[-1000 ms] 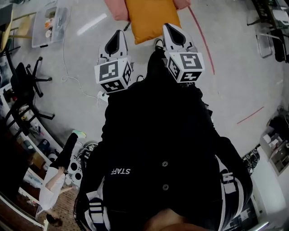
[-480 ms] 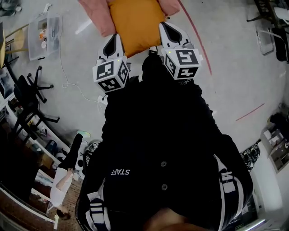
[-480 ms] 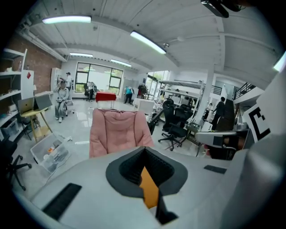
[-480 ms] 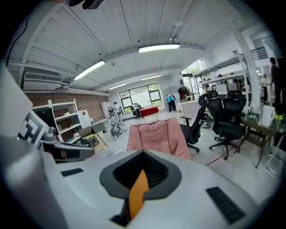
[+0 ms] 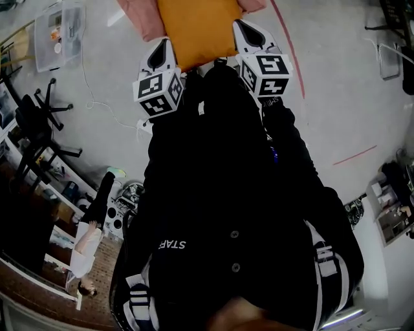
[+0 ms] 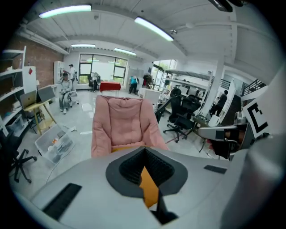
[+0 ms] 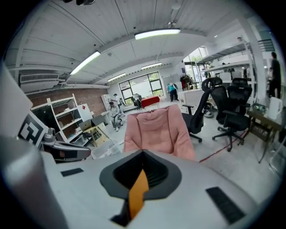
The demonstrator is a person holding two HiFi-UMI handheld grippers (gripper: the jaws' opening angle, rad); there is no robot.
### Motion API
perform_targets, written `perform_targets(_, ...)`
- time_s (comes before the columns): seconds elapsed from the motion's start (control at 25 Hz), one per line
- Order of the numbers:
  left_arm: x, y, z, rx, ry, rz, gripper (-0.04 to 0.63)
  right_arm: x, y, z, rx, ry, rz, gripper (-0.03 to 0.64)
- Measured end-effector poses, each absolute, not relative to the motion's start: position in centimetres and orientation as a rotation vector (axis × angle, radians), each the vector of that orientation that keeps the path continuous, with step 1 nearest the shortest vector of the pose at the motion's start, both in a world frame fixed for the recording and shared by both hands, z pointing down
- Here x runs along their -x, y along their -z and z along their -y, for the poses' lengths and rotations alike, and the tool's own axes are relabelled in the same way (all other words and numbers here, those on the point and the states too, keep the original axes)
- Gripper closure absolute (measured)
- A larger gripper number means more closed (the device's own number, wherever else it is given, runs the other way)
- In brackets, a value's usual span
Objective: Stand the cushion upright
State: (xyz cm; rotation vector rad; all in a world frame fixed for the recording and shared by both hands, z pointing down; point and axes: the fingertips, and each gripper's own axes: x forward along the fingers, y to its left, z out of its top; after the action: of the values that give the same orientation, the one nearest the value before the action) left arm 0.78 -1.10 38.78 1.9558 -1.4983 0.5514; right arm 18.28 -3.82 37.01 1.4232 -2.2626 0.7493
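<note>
Now, plain orange cushion (image 5: 194, 29) lying on pink chair (image 5: 139, 16), left gripper (image 5: 163, 45), right gripper (image 5: 241, 27) both closed

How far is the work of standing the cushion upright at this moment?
Done: nothing yet; the orange cushion lies flat on the seat of the pink chair. In hand: the left gripper and the right gripper, both with jaws shut, sit at the cushion's near edge, one at each corner; no grip shows. Left: take the cushion and stand it against the chair's back.

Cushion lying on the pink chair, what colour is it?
The cushion is plain mustard orange, clearest in the head view.
</note>
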Motion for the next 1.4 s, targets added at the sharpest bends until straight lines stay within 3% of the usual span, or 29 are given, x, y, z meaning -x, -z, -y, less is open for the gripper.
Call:
perform_targets(0.28,0.5,-45.8,3.0,-1.914,-0.586,1.42,0.594,-16.5,-43.9,4.9,-1.376,-0.797,2.171,0.606)
perform_targets(0.92,0.8,-71.5,7.6,-1.7,-0.729,1.334,0.585,-17.5,-70.4,10.5,-1.285,-0.919,1.947,0.604)
perform_targets(1.0,1.0,-73.8,7.8,-1.676,-0.724,1.339,0.55,-17.9,-72.8,10.8,-1.266,-0.918,1.933,0.579)
perform_targets(1.08,1.2,-75.6,8.1,-1.665,-0.733,1.344,0.515,-18.3,-74.7,11.2,-1.253,-0.923,1.92,0.488)
perform_targets(1.2,1.2,-78.2,8.4,-1.644,-0.762,1.308,0.402,-19.0,-77.0,11.7,-1.254,-0.921,1.889,0.469)
perform_targets(1.32,1.1,-80.8,8.7,-1.609,-0.812,1.245,0.285,-19.0,-79.5,12.0,-1.231,-0.96,1.84,0.365)
perform_targets(1.4,0.8,-81.8,9.0,-1.594,-0.838,1.219,0.282,-19.0,-80.8,12.1,-1.215,-0.989,1.817,0.357)
